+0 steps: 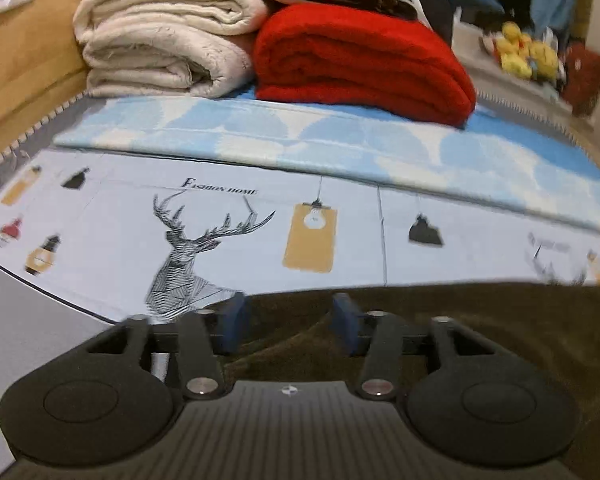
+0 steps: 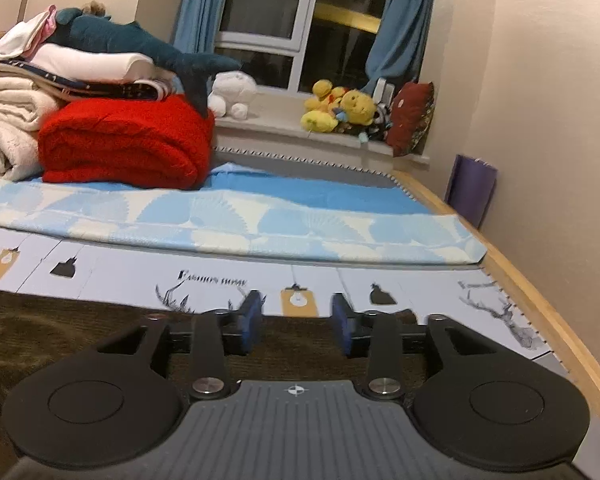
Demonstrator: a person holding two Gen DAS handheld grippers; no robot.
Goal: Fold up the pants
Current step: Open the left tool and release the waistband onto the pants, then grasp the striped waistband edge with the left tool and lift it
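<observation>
Dark olive-brown pants (image 1: 480, 320) lie flat on the printed bed sheet (image 1: 220, 216), under and in front of both grippers. In the right wrist view the pants (image 2: 60, 328) spread to the left. My left gripper (image 1: 290, 320) is open, its blue pads (image 1: 234, 322) apart over the pants' far edge near their left end. My right gripper (image 2: 298, 322) is open, its blue pads (image 2: 252, 320) apart just above the pants' far edge near their right end. Neither holds cloth.
A light blue patterned blanket (image 1: 340, 140) lies across the bed beyond the pants. A folded red blanket (image 1: 364, 60) and cream blankets (image 1: 164, 40) are stacked behind it. A shark plush (image 2: 148, 48), yellow plush toys (image 2: 340, 110) on the windowsill and the wooden bed edge (image 2: 540, 300) at right.
</observation>
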